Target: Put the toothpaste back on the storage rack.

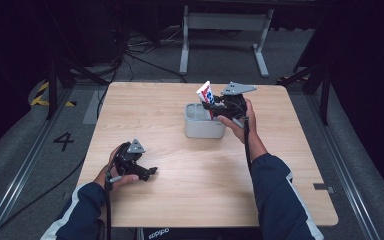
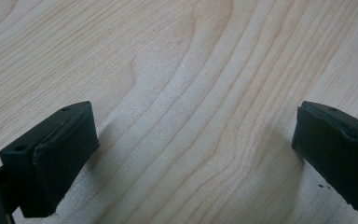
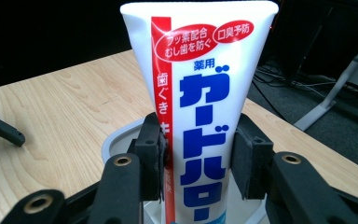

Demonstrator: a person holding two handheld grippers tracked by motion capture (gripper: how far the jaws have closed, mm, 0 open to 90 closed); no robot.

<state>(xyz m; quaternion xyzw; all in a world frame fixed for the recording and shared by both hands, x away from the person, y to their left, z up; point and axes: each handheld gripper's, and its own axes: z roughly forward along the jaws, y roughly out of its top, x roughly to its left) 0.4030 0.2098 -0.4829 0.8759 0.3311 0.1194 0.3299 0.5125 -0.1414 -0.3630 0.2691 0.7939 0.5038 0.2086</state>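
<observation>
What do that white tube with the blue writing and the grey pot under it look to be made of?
White printed toothpaste tube: probably soft glossy plastic, given its smooth sheen and flat crimped top. Grey rounded pot: likely matte moulded plastic, with even colour and soft corners. Light wooden table: visible wood grain, perhaps laminate.

place: lab | signs: dark curtains, floor rails point(image 1: 15, 165), cables point(image 1: 130, 52), numbered floor mark point(image 1: 63, 141)

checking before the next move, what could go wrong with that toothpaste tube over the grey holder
1. The right hand-held gripper pinches the toothpaste tube on its soft body, so it could squash or slide in the pads.
2. The tube tilts above the grey holder; lowered like this, its hidden lower end may catch the rim or the divider.
3. The holder stands loose on the table, and the open left hand-held gripper is far off, so a push may shift it.
</observation>
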